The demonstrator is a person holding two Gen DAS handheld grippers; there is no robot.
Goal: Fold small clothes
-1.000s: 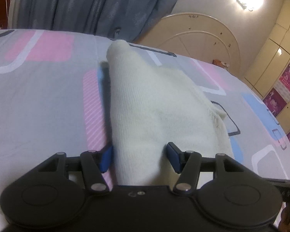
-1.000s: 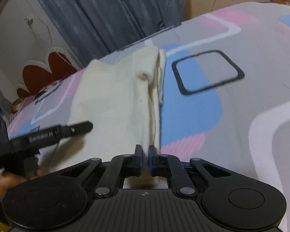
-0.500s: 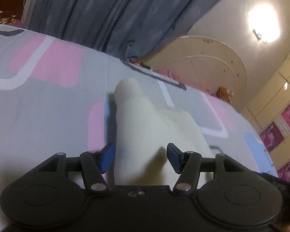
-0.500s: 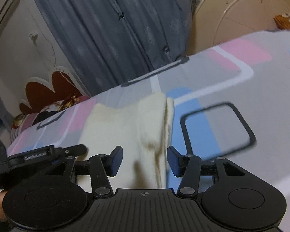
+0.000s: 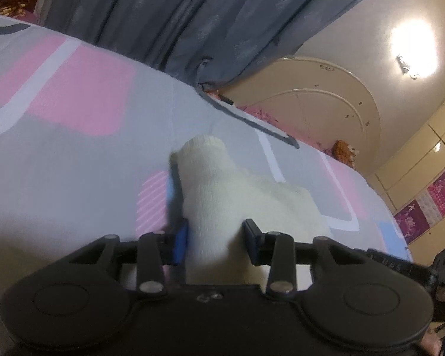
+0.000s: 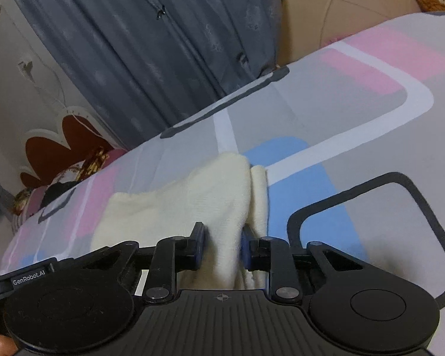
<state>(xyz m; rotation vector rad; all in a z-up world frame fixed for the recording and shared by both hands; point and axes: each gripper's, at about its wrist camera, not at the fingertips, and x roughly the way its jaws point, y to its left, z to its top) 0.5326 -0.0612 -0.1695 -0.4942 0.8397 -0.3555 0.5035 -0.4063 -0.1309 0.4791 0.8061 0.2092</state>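
Cream knit: the garment (image 5: 252, 198) lies on the bed (image 5: 74, 154), stretching ahead of both tools, each of which has a near edge of it between its jaws. The left hand-held gripper (image 5: 215, 241) has just been closing; a second ago its jaws stood wider around the same fold, and now the left pad touches the cloth while the right pad seems a little off it, so I cannot tell whether it truly pinches. The right hand-held gripper (image 6: 221, 244) was clamped tight on the edge a second ago, sprang wide, and has just been closing again on a thicker bunch of knit; its jaws are narrow and both pads appear to press the fabric. Both views now sit further back from the garment's far end. My reading is a re-grip: both near corners retaken, ready to be lifted and carried forward over the far part for the next fold.
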